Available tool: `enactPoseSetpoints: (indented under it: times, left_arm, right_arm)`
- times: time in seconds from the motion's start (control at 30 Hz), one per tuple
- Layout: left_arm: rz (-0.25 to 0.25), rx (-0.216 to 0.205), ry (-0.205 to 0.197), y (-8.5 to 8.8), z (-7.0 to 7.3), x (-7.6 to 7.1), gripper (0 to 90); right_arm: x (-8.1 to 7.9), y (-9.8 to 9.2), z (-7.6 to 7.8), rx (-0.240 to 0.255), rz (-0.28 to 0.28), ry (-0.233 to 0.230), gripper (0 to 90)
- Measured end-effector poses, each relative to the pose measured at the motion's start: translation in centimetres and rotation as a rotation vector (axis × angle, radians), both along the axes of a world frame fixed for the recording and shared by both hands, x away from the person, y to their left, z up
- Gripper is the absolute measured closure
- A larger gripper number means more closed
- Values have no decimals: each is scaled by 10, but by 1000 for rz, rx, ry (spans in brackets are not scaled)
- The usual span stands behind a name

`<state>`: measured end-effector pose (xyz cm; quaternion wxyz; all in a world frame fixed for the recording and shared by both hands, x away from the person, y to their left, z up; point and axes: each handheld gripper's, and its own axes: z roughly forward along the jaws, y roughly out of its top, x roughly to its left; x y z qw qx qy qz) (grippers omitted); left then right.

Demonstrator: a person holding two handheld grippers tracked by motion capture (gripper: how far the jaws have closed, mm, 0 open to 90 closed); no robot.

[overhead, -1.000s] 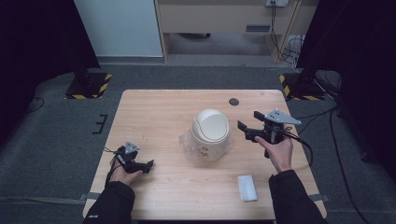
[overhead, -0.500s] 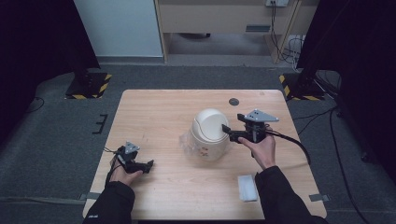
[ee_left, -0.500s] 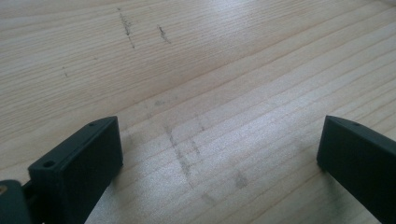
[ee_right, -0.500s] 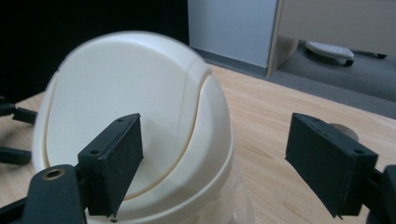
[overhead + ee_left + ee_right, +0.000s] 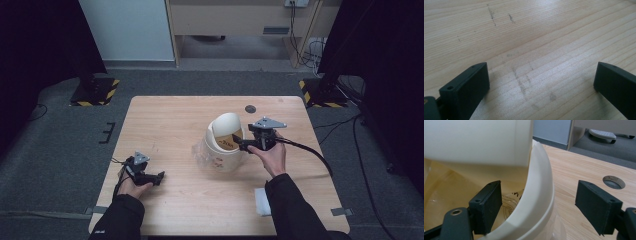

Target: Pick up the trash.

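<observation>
since 1 second ago, right gripper [image 5: 243,145] has moved left onto the cream bin [image 5: 223,145] at mid-table, swing lid [image 5: 477,141] tipped inward. its jaws, just closing slightly, stand wide astride the rim [image 5: 540,192], 1 inside. left gripper [image 5: 159,176] rests wide open on the table [image 5: 175,120], unmoved.

One white bin [image 5: 226,144] sits on one wooden counter [image 5: 175,125]. There is one white cloth [image 5: 262,201]. Two grippers, left [image 5: 159,176] and right [image 5: 239,145].
</observation>
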<state>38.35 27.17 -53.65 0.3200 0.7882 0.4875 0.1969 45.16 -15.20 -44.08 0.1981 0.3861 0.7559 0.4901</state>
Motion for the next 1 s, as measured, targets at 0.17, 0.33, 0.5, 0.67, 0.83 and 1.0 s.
enactPoseSetpoints:
  times: [0.17,0.33,0.5,0.67,0.83,1.0]
  left_arm:
    - [1,-2,2,0,0,0,0]
    - [1,3,12,0,3,1,25]
    - [8,5,30,1,7,0,112]
    - [2,-6,26,-1,12,-1,181]
    - [-25,-55,-20,-11,23,-8,231]
    - [-60,-92,-49,-23,30,-15,260]
  right_arm:
    - [-4,-1,0,-2,10,-5,229]
    - [-10,-8,9,32,16,-23,230]
    - [-15,-19,20,50,8,-46,223]
    - [-24,-35,26,62,0,-53,217]
    - [-37,-58,21,67,-28,-48,216]
    - [-54,-75,6,48,-26,-14,242]
